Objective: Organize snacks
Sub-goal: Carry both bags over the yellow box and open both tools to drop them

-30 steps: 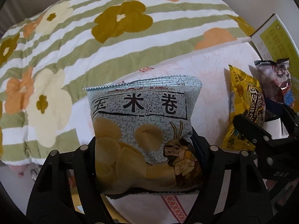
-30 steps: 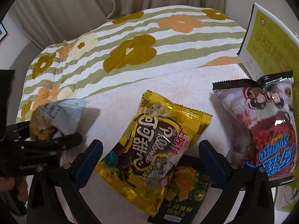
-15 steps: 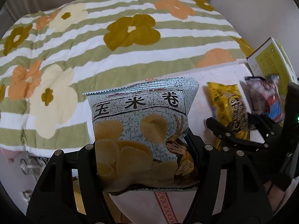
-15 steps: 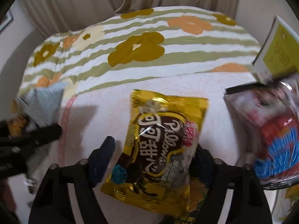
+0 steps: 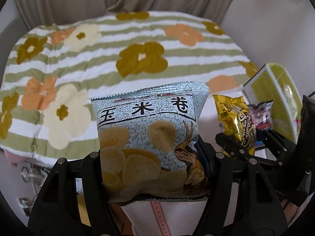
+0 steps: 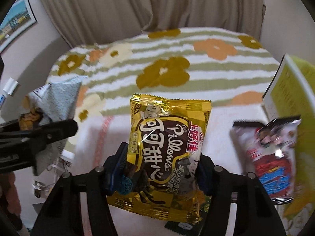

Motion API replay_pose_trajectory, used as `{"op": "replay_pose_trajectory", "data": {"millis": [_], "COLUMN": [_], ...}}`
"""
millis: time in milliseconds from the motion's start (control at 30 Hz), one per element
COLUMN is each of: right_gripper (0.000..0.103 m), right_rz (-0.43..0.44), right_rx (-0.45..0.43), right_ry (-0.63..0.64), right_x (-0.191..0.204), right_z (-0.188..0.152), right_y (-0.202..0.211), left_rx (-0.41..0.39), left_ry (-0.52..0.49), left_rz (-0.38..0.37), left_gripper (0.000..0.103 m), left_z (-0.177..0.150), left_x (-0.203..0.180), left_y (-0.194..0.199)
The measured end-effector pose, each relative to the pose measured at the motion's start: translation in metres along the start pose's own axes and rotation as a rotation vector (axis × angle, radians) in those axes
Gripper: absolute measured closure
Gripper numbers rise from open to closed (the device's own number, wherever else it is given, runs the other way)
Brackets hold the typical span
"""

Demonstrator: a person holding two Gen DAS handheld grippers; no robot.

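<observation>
My left gripper (image 5: 151, 157) is shut on the lower part of a grey-blue corn chip bag (image 5: 149, 122), which it holds upright above the table. The same bag (image 6: 59, 98) shows at the left of the right wrist view. A gold chocolate pillow snack bag (image 6: 169, 129) stands upright between the blue pads of my right gripper (image 6: 160, 169); the jaws are closing and press its sides. That gold bag (image 5: 236, 122) also appears at the right of the left wrist view.
A red and blue snack bag (image 6: 271, 157) leans by a yellow-green box (image 6: 291, 90) on the right. A dark green packet (image 6: 181, 226) lies under the gold bag on the white tablecloth (image 6: 226, 127). A flowered striped quilt (image 6: 163, 63) covers the bed behind.
My right gripper closed on the gold bag and lifted it off the table. The left gripper rose with the chip bag, so more of the bed and curtain shows.
</observation>
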State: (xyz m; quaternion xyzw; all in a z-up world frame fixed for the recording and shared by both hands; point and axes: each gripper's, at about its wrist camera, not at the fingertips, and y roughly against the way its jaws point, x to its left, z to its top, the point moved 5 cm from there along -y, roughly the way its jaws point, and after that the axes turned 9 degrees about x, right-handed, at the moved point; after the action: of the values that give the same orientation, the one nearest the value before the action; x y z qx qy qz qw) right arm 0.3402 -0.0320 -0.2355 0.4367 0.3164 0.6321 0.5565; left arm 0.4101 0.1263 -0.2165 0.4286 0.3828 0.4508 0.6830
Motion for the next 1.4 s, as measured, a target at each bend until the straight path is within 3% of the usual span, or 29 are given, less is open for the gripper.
{"op": "replay_pose_trajectory", "data": {"millis": [300,667,900,1100,1300,1333,1400], "right_gripper": [0.046,0.046,0.046,0.046,0.046,0.046,0.046], "right_rz": [0.093,0.058,0.023,0.021,0.030,0.029,0.029], "right_rx": [-0.103,-0.152,-0.128,-0.096,-0.073,-0.070,-0.063], "right_ry": [0.022,0.080,0.054,-0.015,-0.061,-0.064,-0.070], "right_x": [-0.037,-0.173,-0.259,-0.312,-0.333,-0.336,-0.339], "right_z": [0.008,-0.012,-0.029,-0.045,-0.053,-0.054,-0.055], "right_y": [0.109,0.200,0.221,0.219,0.213,0.212,0.210], "left_rx": [-0.098,-0.162,-0.124,-0.050,0.001,0.010,0.033], "left_ry": [-0.019,-0.009,-0.025,-0.060,-0.104,-0.102,-0.089], "left_rz": [0.024,-0.020,-0.052,-0.040,-0.029,-0.036,-0.044], "left_gripper": [0.040,0.040,0.040,0.040,0.037,0.036,0.021], "left_z": [0.006,-0.002,-0.018,-0.033,-0.042,-0.042,-0.043], "left_x": [-0.082,-0.263,-0.362,-0.407,-0.427,-0.429,-0.432], "left_y": [0.065,0.076,0.050,0.018,-0.011,-0.015,-0.019]}}
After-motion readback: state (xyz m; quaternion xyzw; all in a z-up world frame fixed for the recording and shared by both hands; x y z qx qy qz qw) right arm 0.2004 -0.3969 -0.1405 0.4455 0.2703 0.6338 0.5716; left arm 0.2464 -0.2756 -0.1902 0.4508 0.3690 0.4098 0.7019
